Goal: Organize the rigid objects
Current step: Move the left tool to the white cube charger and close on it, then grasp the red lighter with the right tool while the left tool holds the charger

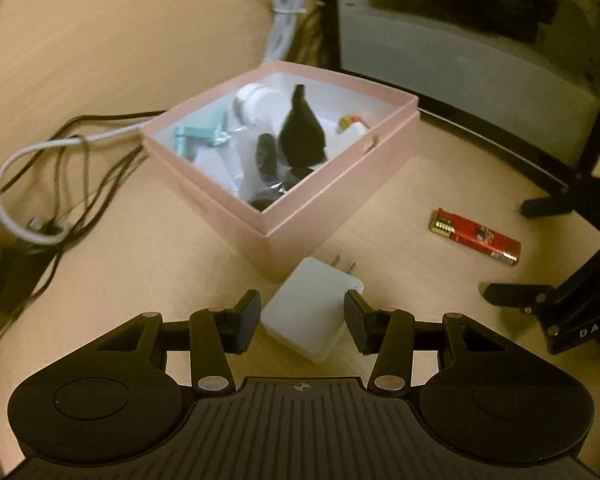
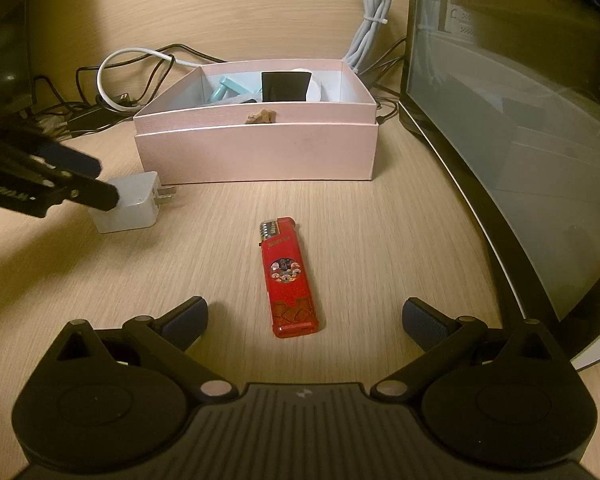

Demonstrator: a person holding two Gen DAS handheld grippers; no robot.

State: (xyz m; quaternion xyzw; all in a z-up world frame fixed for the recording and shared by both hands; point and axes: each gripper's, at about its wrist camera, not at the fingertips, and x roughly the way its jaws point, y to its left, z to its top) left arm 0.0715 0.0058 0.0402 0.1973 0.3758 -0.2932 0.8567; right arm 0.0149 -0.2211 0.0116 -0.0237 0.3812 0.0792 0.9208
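A white plug adapter lies on the wooden desk just in front of the pink box. My left gripper is open, its jaws on either side of the adapter with small gaps. The box holds several items: a black cone, a teal piece, a white round jar. A red lighter lies flat on the desk; it also shows in the left wrist view. My right gripper is wide open with the lighter's near end between its fingers, not touching. The adapter and left gripper show at the left of the right wrist view.
Tangled black and white cables lie left of and behind the box. A bundled white cord lies at the back. A monitor stands along the right edge. The right gripper shows at the right of the left wrist view.
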